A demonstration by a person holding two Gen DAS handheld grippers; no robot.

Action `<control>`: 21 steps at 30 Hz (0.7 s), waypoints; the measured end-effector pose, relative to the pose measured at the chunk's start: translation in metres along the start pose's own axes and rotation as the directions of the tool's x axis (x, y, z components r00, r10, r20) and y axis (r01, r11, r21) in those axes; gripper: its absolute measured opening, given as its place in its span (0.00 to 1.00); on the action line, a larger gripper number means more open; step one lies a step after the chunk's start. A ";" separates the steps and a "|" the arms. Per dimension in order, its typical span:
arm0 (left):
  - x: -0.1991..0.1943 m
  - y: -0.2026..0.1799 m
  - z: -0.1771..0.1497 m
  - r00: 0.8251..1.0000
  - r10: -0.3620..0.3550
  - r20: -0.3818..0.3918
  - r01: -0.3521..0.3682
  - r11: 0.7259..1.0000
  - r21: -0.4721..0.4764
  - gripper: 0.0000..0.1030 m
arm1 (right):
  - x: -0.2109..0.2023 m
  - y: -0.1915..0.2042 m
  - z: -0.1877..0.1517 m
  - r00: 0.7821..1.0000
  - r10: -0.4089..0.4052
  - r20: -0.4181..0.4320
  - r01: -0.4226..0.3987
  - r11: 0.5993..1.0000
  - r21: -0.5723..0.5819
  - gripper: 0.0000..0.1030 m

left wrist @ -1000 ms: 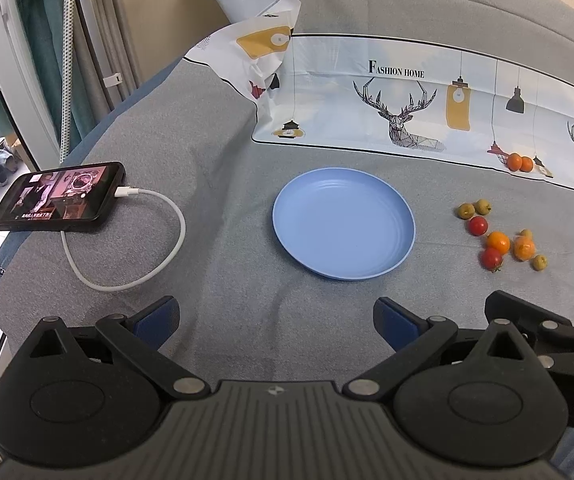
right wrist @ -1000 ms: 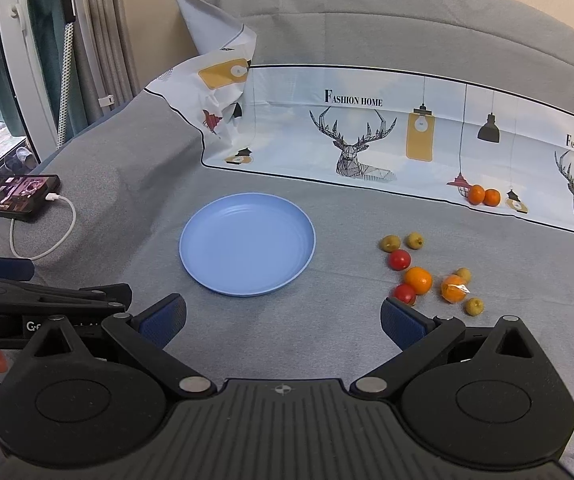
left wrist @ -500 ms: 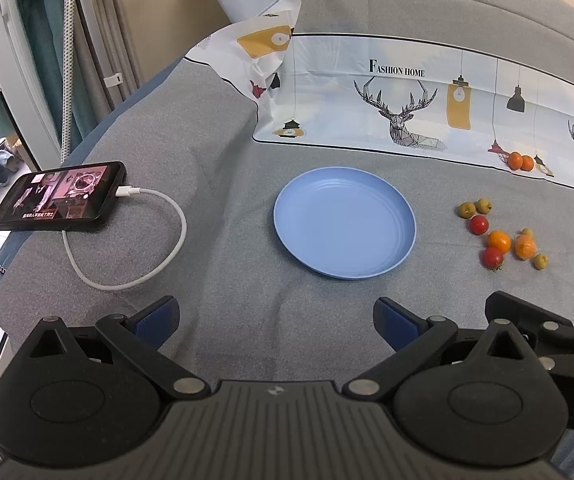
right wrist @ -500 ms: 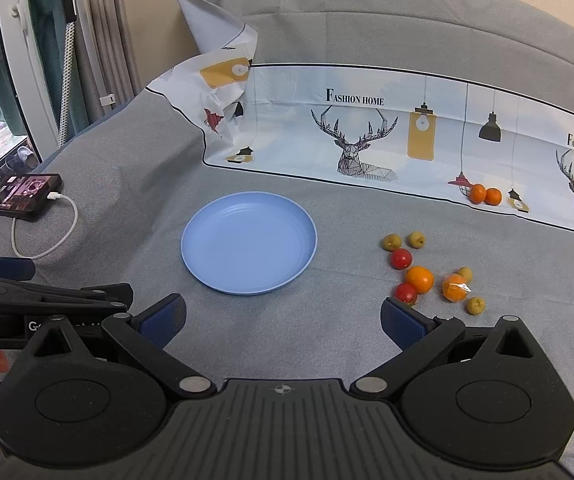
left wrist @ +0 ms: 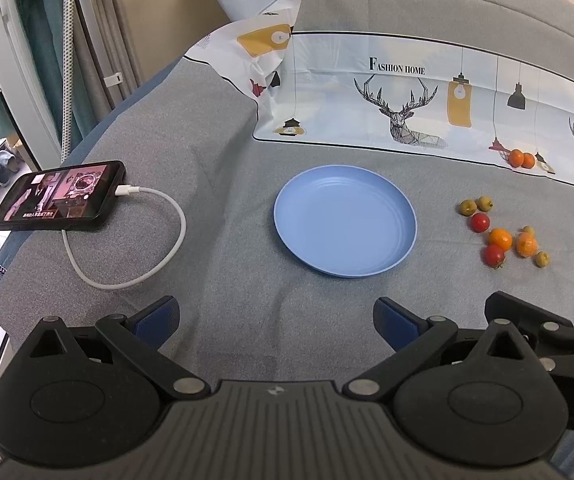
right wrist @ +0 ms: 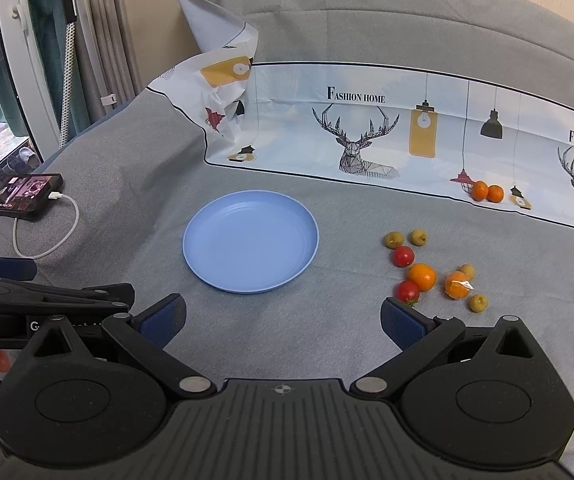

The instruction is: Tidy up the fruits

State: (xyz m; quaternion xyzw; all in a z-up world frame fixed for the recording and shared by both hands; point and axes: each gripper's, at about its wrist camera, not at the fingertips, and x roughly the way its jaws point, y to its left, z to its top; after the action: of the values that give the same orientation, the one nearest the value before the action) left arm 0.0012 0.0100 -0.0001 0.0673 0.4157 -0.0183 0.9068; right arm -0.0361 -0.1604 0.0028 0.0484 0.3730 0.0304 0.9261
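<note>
Item: blue plate [right wrist: 251, 242]. Empty, flat on the grey cloth [right wrist: 127, 216], centre of the work surface, ahead of both grippers.

Item: loose fruit cluster [right wrist: 433, 274], 8 pieces, on the cloth to the right of the plate and apart from it. Contents: 2 red cherry tomatoes [right wrist: 403, 256], 2 small oranges [right wrist: 421, 276], one of which looks film-wrapped, and what appear to be 4 yellow-green fruits [right wrist: 393, 239], their kind too small to tell. The cluster runs roughly front to back, with the nearest tomato [right wrist: 407, 292] at its front edge.

Item: 2 more oranges [right wrist: 487, 192], set apart farther back on the printed deer sheet [right wrist: 367, 136].

Item: right gripper [right wrist: 283, 322]. Jaws spread wide, nothing between them. Its right fingertip [right wrist: 403, 322] sits just short of the nearest tomato; the cluster lies ahead and slightly right of it.

Item: left gripper [left wrist: 275, 322]. Jaws likewise spread and empty. It faces the plate; the fruit lies well off to its right, beyond the right gripper.

Judgement: the right gripper is the nearer by far, so the first pick probably falls to it, followed by a leftward carry to the plate.

Other: phone [left wrist: 61, 196] with white cable [left wrist: 147, 248], far left, clear of the work.
</note>
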 end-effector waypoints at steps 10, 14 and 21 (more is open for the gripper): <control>0.001 -0.003 0.000 1.000 0.008 -0.005 -0.008 1.000 0.011 1.00 | 0.002 -0.002 -0.002 1.000 0.008 0.000 -0.008 1.000 0.007 1.00; 0.002 -0.007 0.001 1.000 0.015 -0.010 -0.015 1.000 0.018 1.00 | 0.003 -0.005 -0.004 1.000 0.016 0.000 -0.016 1.000 0.017 1.00; 0.005 -0.015 0.003 1.000 0.025 -0.013 -0.024 0.999 0.042 1.00 | 0.004 -0.015 -0.007 0.999 0.037 0.007 -0.037 0.998 0.052 1.00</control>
State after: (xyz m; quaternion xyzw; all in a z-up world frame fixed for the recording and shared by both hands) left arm 0.0052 -0.0053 -0.0032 0.0917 0.4205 -0.0156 0.9025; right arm -0.0372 -0.1743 -0.0067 0.0795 0.3699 0.0379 0.9249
